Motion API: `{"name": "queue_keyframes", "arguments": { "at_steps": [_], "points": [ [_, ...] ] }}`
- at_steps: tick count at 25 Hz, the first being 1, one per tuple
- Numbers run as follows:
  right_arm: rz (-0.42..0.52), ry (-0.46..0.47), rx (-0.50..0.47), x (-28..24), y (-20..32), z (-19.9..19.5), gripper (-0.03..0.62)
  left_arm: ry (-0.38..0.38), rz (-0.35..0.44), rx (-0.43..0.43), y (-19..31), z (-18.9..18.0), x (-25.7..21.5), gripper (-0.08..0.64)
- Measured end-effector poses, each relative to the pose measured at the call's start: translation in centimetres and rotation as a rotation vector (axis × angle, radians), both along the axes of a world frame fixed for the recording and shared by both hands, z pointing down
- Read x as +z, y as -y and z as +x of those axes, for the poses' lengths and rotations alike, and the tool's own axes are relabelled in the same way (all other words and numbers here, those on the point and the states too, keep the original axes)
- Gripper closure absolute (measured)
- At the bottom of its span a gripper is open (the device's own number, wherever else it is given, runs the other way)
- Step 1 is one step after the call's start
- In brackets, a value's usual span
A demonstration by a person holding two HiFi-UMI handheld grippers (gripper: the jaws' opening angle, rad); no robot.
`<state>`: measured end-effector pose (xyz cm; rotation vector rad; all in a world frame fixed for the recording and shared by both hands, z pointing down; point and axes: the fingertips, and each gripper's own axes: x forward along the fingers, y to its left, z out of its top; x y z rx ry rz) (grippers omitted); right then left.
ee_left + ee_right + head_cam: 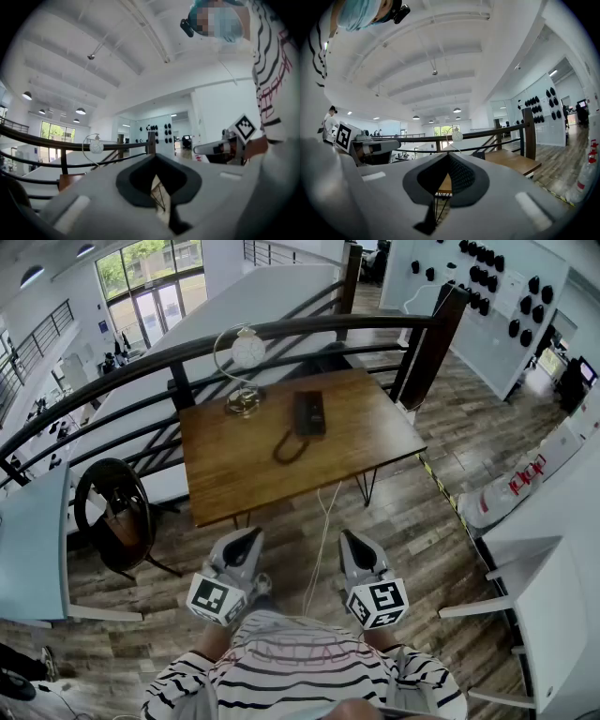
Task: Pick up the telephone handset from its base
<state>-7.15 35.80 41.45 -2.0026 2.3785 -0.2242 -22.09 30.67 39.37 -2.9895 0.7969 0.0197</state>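
Two claws: I hold both level and low in front of the striped shirt (281, 681), short of the table's near edge and well apart from the telephone.
Left claw (247, 538): jaws pressed together with nothing between them; its own view (154, 160) shows the dark pads meeting at the tip.
Right claw (353, 542): jaws likewise closed on nothing, pads meeting in its own view (447, 157).
Telephone handset (306, 412): down on its base (317, 424), the two reading as one dark block, close to the table's far edge and about midway along it.
Cord (289, 448): a dark loop on the table (244, 479), running from the telephone toward the near edge.
Globe ornament (247, 350): a white ball on a wire arc, standing by the far left corner, near the telephone but not touching it.
Railing (281, 332): dark, curving just behind the table's far edge.
Chair (114, 512): dark and round-backed, on the floor off the table's left edge.
White cable (322, 540): thin, hanging between the two claws.
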Motion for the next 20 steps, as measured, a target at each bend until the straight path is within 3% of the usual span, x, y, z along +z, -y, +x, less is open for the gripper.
{"name": "queue_keyframes", "arguments": {
  "at_steps": [8, 10, 11, 12, 13, 20],
  "points": [
    [0.026, -0.065, -0.035, 0.2, 1.5, -0.2, 0.588, -0.02, -0.023, 0.008, 0.9, 1.2, 0.9, 0.555],
    [0.014, -0.085, -0.029, 0.7, 2.5, -0.3, 0.466, -0.022, -0.026, 0.007, 2.0, 1.3, 1.2, 0.554],
    [0.007, -0.09, -0.028, 0.9, 3.2, -0.4, 0.441, -0.023, -0.033, 0.008, 2.7, 1.4, 1.4, 0.534],
    [0.002, -0.092, -0.028, 1.1, 4.0, -0.3, 0.439, -0.025, -0.042, 0.011, 3.6, 1.5, 1.6, 0.447],
    [-0.002, -0.095, -0.026, 1.3, 4.8, -0.2, 0.439, -0.024, -0.051, 0.017, 4.5, 1.7, 1.9, 0.411],
    [-0.032, -0.116, 0.008, 1.9, 12.8, 2.1, 0.372, -0.012, -0.118, 0.054, 12.8, 4.3, 3.7, 0.4]
  ]
}}
